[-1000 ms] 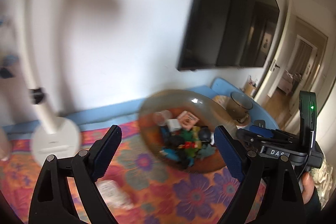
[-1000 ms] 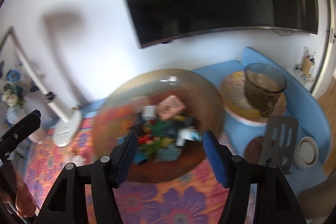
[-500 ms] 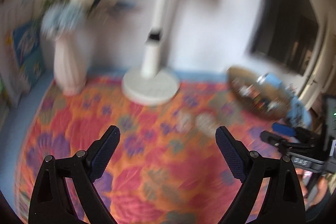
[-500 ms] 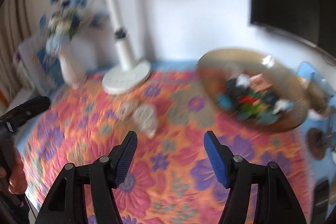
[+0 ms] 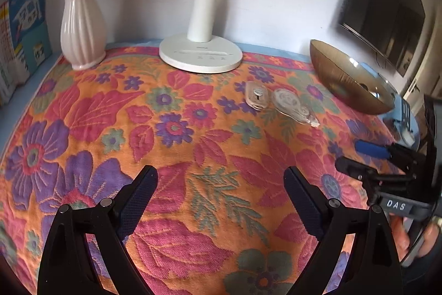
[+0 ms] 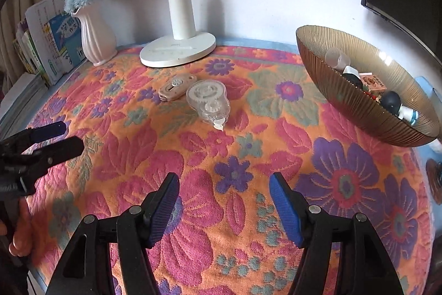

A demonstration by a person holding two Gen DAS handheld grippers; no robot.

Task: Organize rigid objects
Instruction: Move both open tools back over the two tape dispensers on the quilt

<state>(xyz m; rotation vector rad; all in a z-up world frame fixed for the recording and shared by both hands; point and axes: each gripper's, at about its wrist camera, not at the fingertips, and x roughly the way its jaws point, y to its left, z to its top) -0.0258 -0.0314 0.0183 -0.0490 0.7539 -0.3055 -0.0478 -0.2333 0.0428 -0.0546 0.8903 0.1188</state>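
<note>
Floral cloth (image 6: pixel 248 145) covers table; lamp (image 6: pixel 178 49), vase (image 6: pixel 96 32) near wall.

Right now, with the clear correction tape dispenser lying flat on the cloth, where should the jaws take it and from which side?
Grip the clear correction tape dispenser across its wide round body, coming from above with one pad on each long flank. It lies flat, and its narrow tip tapers and points toward the camera. The beige cutter lies close on its left, so the pad going down on that flank probably has little room.

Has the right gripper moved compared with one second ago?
Yes. The right gripper swung away from the bowl, now at its right, toward the lamp base.
</note>
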